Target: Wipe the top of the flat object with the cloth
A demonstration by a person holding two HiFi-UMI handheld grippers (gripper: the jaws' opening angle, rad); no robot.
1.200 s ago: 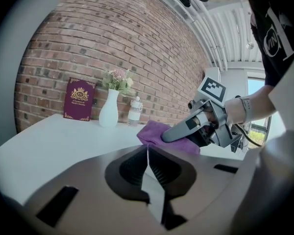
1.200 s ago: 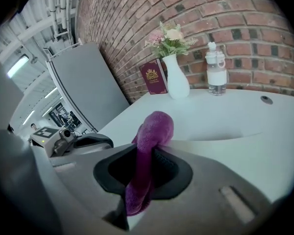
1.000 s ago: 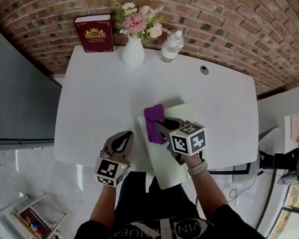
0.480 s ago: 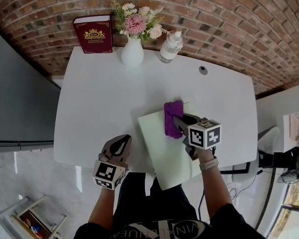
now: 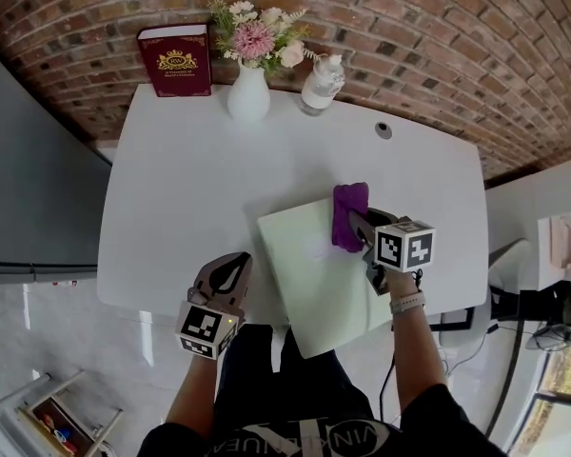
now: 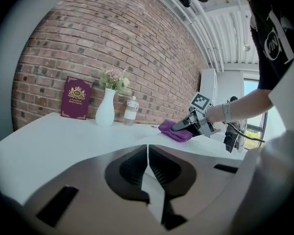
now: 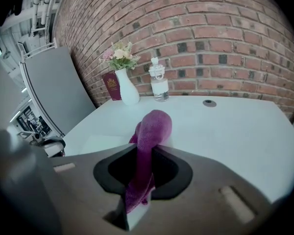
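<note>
Red brick wall [image 5: 409,27] runs behind a white tabletop [image 5: 190,188]. Along its far edge stand a dark red book [image 5: 176,60] propped upright, a white vase [image 5: 248,98] of pink and cream flowers [image 5: 255,36], and a clear bottle [image 5: 322,82]. A small round cable hole [image 5: 384,129] sits further right.

Toward the near edge lies a pale green flat board [image 5: 305,274], turned at an angle, with its near corner hanging past the tabletop's rim in front of the person.

A purple cloth [image 5: 347,203] rests on the board's far right corner. The right tongs [image 5: 355,221] are clenched on it, angled downward. From their own view, the fabric runs pinched between the two jaws and bulges out ahead of the tips.

The left tongs [image 5: 234,265] sit at the tabletop's near edge, just left of the board and apart from it. Their jaws are pressed together with nothing between them.
</note>
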